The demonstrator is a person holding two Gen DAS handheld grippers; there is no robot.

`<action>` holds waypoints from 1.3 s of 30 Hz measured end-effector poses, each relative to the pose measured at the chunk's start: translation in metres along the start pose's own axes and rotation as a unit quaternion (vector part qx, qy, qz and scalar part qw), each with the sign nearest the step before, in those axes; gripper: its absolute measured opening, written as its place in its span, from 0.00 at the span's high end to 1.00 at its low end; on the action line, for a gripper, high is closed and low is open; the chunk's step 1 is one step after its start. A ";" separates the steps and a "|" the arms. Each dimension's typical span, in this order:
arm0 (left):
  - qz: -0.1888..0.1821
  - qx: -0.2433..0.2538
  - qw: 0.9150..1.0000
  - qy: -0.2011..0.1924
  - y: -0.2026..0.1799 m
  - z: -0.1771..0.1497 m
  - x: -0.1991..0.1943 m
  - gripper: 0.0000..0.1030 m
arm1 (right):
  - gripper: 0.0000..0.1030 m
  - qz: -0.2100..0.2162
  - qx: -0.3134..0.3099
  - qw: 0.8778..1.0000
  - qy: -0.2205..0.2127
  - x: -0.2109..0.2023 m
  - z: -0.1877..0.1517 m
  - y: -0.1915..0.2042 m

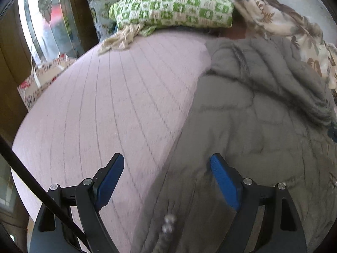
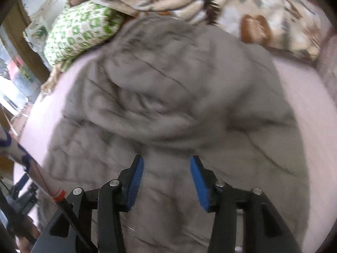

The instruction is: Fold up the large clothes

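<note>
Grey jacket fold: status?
Left gripper and right gripper open, empty. Grey jacket rumpled on pink bed. Green pillow beyond, clear.

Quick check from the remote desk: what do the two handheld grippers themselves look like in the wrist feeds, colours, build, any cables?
Both match: the left gripper and right gripper have black angular linkage arms with round silver pivot pins, each ending in a flat blue ribbed pad. A black cable crosses the left view's lower corner. In the right view a pale patterned sleeve shows at the left edge.
</note>
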State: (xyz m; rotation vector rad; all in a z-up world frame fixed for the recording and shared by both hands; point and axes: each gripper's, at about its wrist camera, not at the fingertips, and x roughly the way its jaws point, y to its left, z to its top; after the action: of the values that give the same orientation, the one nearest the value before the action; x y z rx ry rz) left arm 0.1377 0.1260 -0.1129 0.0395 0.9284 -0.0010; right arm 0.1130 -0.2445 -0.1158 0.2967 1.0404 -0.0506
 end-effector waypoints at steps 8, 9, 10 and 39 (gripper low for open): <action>0.004 0.008 1.000 -0.003 0.004 -0.012 0.000 0.17 | 0.52 -0.018 0.039 0.999 -0.006 -0.036 -0.042 -0.061; 0.006 0.010 1.000 -0.002 0.003 -0.013 0.001 0.16 | 0.51 -0.025 0.044 0.999 -0.009 -0.043 -0.050 -0.071; 0.007 0.012 1.000 0.002 0.003 -0.014 0.003 0.16 | 0.51 -0.032 0.048 0.998 -0.011 -0.049 -0.055 -0.079; -0.062 -0.008 0.996 0.056 0.026 -0.035 0.008 0.02 | 0.14 0.035 0.277 0.960 -0.015 -0.079 -0.168 -0.241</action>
State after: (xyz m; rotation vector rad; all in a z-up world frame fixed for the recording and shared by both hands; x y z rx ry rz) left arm 0.1146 0.1530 -0.1392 -0.0340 1.0412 -0.1074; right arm -0.1119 -0.4388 -0.1800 0.8386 0.9699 -0.2850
